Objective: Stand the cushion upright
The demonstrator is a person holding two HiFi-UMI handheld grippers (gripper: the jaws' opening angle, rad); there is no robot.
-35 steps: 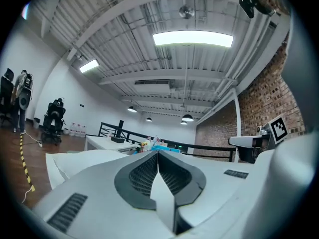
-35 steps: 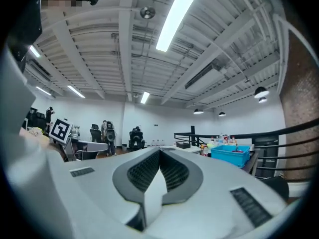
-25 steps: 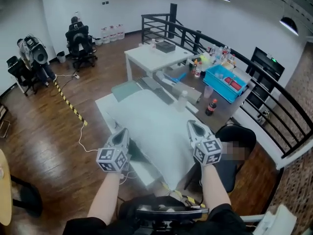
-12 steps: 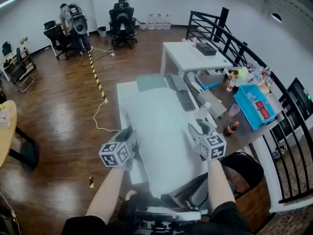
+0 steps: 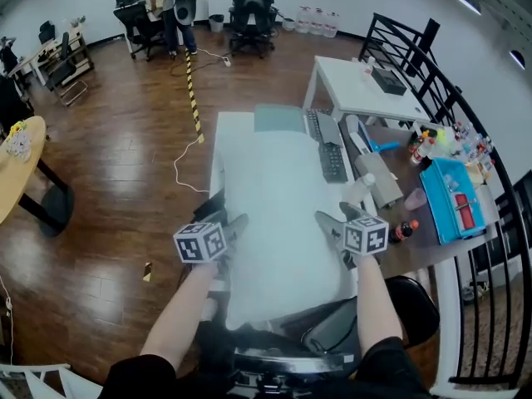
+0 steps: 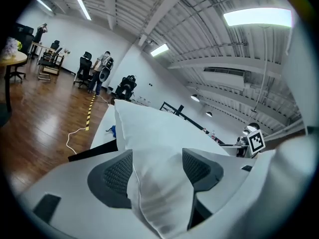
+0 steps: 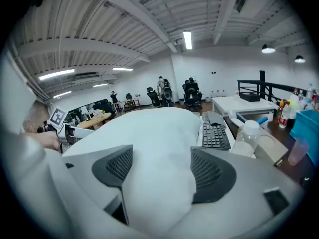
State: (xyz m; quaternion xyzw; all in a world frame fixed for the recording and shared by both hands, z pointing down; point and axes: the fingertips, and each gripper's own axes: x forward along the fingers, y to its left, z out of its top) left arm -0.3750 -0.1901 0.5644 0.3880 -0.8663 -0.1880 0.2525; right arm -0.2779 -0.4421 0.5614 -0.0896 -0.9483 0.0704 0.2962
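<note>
A large white cushion (image 5: 278, 214) lies flat along a white desk (image 5: 224, 127) in the head view. My left gripper (image 5: 229, 224) is at its near left edge and my right gripper (image 5: 334, 223) at its near right edge. In the left gripper view a cushion corner (image 6: 149, 133) sits between the left gripper's (image 6: 157, 171) spread jaws. In the right gripper view the cushion's edge (image 7: 149, 133) bulges between the right gripper's (image 7: 162, 171) spread jaws. Both pairs of jaws have just been opening, with the cushion still between them.
A keyboard (image 5: 331, 152) and a clear bottle (image 7: 246, 136) lie right of the cushion. Further right are a cola bottle (image 5: 405, 229), a blue crate (image 5: 457, 206) and a black railing (image 5: 416, 52). A black chair (image 5: 411, 298) stands near my right arm.
Both grippers have come down with the cushion's near end, which now lies lower on the desk. Their jaws have spread apart. The head view has swung left.
</note>
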